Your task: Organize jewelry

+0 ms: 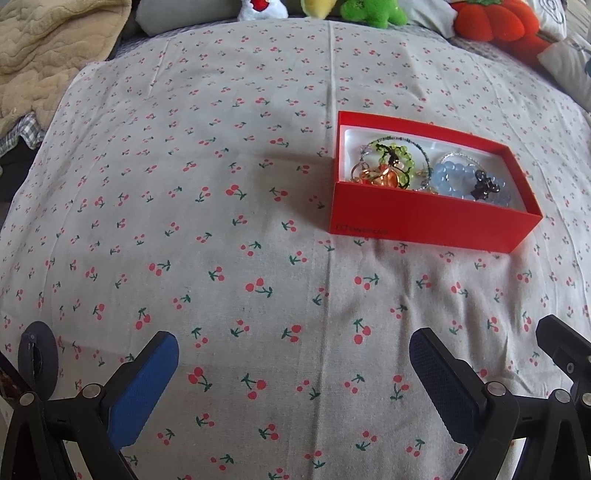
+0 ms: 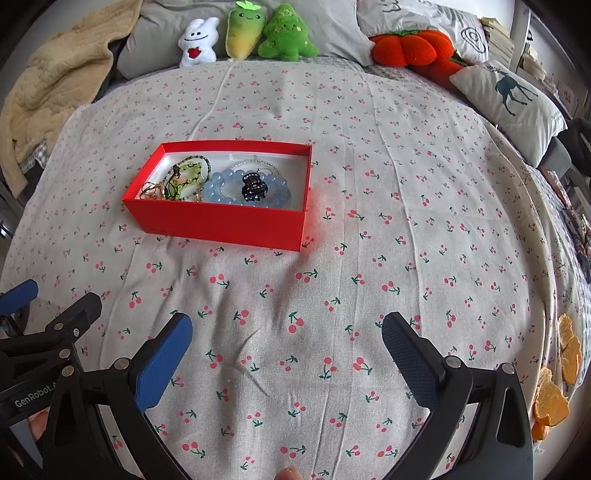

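Note:
A red open box [image 1: 424, 218] [image 2: 221, 221] sits on the cherry-print cloth. It holds a blue bead bracelet [image 1: 458, 177] [image 2: 221, 182], a dark hair clip [image 1: 485, 184] [image 2: 254, 188], a green bead piece [image 1: 397, 157] [image 2: 188, 173], gold-orange rings [image 1: 376, 177] [image 2: 153, 190] and thin chains. My left gripper [image 1: 293, 350] is open and empty, low and left of the box. My right gripper [image 2: 286, 332] is open and empty, in front of the box. The left gripper's fingers [image 2: 55, 321] show at the lower left of the right wrist view.
Plush toys [image 2: 243, 35] and an orange pumpkin cushion [image 2: 413, 46] line the far edge. A beige blanket [image 2: 55, 85] lies far left, a deer pillow [image 2: 513, 96] far right. Orange peels [image 2: 554, 387] lie at the right edge.

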Demonstrator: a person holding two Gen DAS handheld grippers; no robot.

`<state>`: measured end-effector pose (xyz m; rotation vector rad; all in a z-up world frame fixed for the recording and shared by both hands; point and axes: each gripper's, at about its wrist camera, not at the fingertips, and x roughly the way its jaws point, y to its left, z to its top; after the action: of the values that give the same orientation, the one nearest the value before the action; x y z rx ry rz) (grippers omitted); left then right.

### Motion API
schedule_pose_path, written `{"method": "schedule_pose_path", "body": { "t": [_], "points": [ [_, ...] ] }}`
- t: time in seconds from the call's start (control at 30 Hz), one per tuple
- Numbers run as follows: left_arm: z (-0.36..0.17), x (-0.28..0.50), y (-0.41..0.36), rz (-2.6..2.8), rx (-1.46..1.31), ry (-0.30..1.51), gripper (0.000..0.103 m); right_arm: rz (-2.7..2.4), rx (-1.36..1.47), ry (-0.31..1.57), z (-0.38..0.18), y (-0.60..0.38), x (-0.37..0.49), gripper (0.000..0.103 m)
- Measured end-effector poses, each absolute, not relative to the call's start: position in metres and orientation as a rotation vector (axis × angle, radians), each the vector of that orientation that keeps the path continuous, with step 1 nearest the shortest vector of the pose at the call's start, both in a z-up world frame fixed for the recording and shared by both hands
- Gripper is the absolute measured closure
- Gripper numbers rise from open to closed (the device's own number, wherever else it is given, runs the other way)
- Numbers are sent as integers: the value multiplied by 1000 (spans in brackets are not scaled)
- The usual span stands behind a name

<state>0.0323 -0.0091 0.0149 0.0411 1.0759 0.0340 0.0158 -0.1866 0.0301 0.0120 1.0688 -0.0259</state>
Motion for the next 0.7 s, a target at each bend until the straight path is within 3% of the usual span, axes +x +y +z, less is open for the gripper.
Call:
{"method": "schedule_pose_path", "body": {
  "t": [0.7],
  "points": [
    [15, 30, -12, 38, 39, 1088, 1, -35, 12, 1063, 29, -187, 16, 0]
  ]
}}
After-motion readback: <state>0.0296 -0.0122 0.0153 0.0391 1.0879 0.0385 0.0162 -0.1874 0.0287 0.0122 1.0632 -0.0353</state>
